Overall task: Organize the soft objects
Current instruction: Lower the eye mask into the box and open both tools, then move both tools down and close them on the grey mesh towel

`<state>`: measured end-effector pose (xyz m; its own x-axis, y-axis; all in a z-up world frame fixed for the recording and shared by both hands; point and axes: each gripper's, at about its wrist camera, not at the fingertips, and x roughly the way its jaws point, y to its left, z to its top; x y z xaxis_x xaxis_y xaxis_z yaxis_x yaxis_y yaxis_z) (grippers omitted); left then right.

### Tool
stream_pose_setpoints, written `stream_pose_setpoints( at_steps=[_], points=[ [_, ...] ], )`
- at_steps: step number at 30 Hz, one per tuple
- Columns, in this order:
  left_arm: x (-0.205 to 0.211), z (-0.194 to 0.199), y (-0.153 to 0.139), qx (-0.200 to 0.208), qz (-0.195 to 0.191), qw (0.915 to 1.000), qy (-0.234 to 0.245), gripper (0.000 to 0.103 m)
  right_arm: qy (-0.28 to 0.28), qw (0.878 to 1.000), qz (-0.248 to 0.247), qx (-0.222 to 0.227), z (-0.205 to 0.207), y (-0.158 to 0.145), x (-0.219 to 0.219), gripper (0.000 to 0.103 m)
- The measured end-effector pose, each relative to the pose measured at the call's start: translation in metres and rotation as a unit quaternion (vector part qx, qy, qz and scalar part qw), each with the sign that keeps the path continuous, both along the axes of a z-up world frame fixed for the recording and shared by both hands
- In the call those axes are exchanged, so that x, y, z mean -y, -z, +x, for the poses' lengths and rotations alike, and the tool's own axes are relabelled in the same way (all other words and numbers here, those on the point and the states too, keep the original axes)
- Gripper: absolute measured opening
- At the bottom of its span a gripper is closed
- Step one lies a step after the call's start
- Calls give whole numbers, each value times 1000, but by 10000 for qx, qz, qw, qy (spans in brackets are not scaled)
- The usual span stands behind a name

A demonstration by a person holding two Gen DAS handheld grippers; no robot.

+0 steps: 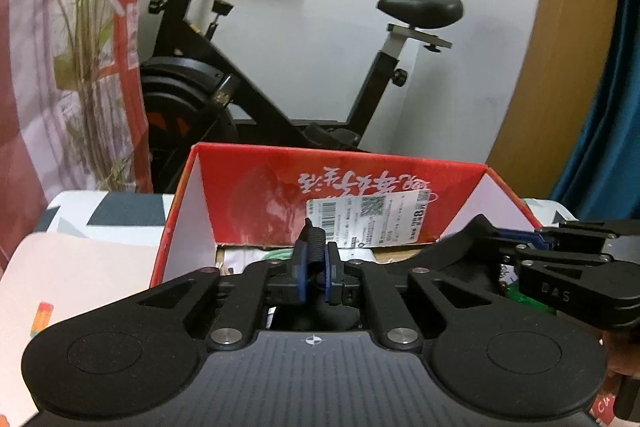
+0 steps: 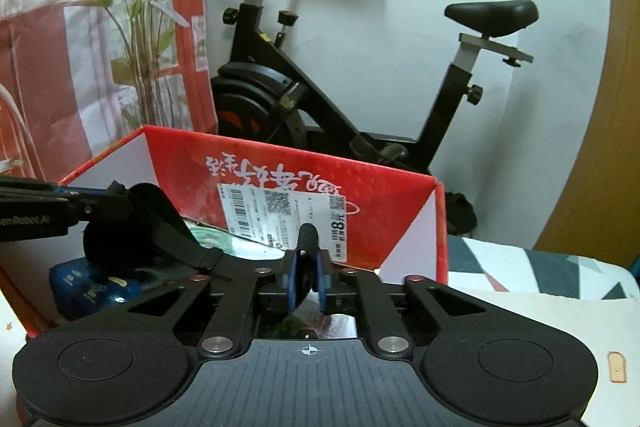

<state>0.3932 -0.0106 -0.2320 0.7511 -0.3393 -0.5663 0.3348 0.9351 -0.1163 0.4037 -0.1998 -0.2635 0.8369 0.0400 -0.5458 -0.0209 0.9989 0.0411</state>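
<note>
I hold a black strap [image 1: 316, 241] pinched in my left tool [image 1: 316, 275] at centre frame, its other end in my right tool [image 2: 306, 277], both nearly shut, over the red box [image 1: 256, 195] (already part full). Next: lower, then release together.

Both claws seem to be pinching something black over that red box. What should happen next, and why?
Probably open both and let go: the left gripper and right gripper each pinch the black cloth, which already hangs just over the open red box.
</note>
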Motion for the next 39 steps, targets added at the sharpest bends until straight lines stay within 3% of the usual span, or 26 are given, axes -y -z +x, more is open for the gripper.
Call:
stream_pose_setpoints(
  at_steps=[2, 4, 7, 10, 20, 33, 39],
  points=[
    [0, -1, -4, 69, 28, 10000, 43, 24, 80, 9999, -95, 73, -3, -3, -2, 22],
    [-2, -3, -8, 121, 44, 9999, 58, 45, 119, 9997, -184, 124, -7, -6, -3, 31],
    [-3, -9, -15, 226, 37, 9997, 46, 45, 113, 9994, -256, 221, -17, -12, -4, 39],
    [-4, -17, -22, 283, 162, 9994, 69, 45, 106, 9991, -282, 294, -28, -17, -4, 40],
    [-19, -64, -31, 270, 6, 9995, 154, 48, 243, 9983, -42, 526, -82, -28, 2, 41],
    [-60, -119, -10, 32, -144, 9998, -158, 50, 629, 9944, 341, 773, -155, -8, 12, 41],
    [-74, -124, 17, -272, -172, 9987, -396, 68, 718, 9943, 467, 630, -170, 17, 14, 41]
  ],
)
